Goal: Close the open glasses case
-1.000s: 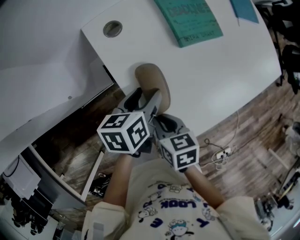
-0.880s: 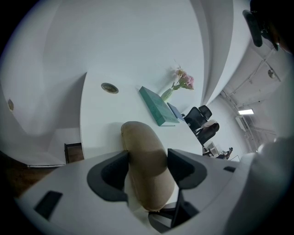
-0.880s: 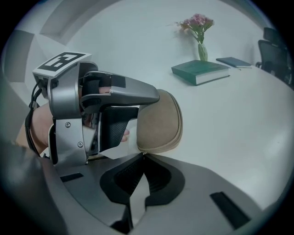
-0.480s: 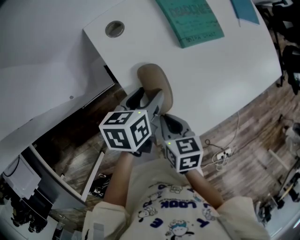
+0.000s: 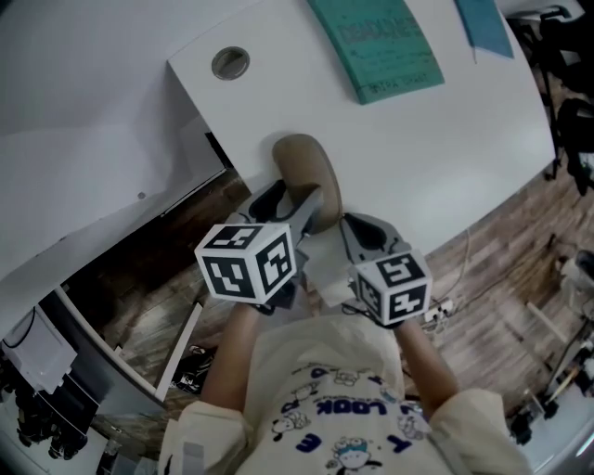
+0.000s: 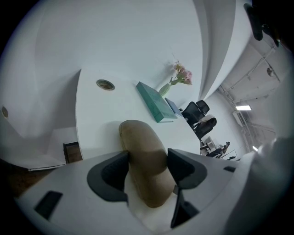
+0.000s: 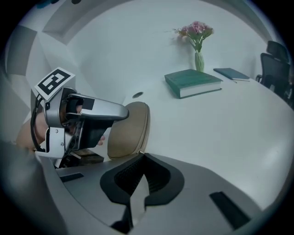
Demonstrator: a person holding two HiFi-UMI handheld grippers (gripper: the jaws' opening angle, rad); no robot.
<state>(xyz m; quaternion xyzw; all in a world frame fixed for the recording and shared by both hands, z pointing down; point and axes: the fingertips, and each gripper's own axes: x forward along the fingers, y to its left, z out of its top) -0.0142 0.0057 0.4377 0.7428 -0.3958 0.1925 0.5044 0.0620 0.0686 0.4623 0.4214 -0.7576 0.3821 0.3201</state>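
The tan glasses case [image 5: 306, 167] lies near the white table's front edge [image 5: 436, 232], its lid down and a thin seam showing along its side [image 7: 143, 124]. My left gripper [image 5: 295, 206] is shut on the case's near end, one dark pad on each side [image 6: 147, 167]. The right gripper view shows it as a grey arm [image 7: 87, 121] clamped on the case. My right gripper [image 5: 367, 232] sits just right of the case, apart from it, shut with nothing between its pads [image 7: 142, 179].
A teal book [image 5: 376, 42] and a blue notebook [image 5: 483, 20] lie at the far side. A round cable hole [image 5: 229, 62] is at the table's left corner. A vase of pink flowers [image 7: 197, 46] stands behind the book. Office chairs [image 7: 275, 69] stand at the right.
My right gripper has slid to the right, away from the case. The left gripper and the case have kept their place.
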